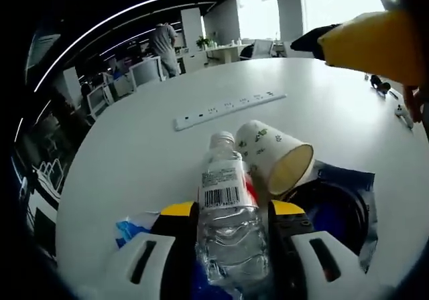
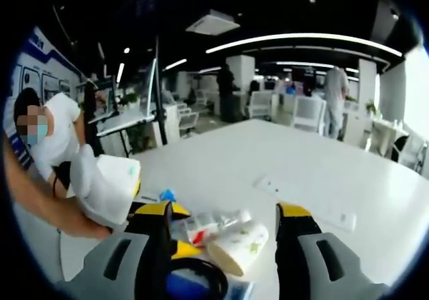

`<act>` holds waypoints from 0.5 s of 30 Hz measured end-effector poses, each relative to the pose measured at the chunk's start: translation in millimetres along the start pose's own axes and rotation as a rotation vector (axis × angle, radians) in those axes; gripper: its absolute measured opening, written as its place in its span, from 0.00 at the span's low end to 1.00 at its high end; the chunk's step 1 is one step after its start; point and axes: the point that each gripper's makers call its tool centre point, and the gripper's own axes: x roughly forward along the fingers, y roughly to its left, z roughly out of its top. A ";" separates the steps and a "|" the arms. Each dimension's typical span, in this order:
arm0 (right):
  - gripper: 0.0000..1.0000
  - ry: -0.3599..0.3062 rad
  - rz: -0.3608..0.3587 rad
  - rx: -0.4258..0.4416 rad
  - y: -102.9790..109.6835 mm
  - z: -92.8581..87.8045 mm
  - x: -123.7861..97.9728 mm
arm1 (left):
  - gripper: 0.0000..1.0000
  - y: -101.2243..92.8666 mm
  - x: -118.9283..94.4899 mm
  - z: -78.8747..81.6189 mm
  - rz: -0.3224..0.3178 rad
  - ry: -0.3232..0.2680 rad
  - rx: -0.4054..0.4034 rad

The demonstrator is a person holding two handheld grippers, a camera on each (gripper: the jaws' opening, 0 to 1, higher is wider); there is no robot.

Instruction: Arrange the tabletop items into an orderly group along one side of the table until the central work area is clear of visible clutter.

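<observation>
Left gripper (image 1: pixel 231 213) clamps the water bottle (image 1: pixel 228 213) beside the paper cup (image 1: pixel 278 156); right gripper (image 2: pixel 224 213) gapes; far white table (image 1: pixel 134 139) lies open.

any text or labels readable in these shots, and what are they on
No text can be read as words.
Clear plastic water bottle: white label with a barcode and small print, too small to read.
White paper cup lying on its side: green pattern, no legible words.
White power strip: no readable markings.
Blue and white wall posters in the right gripper view: blurred, unreadable.
</observation>
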 end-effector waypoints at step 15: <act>0.60 0.008 -0.012 0.014 -12.2 -0.9 13.5 | 0.41 0.2 -4.7 -14.3 -0.015 0.040 0.002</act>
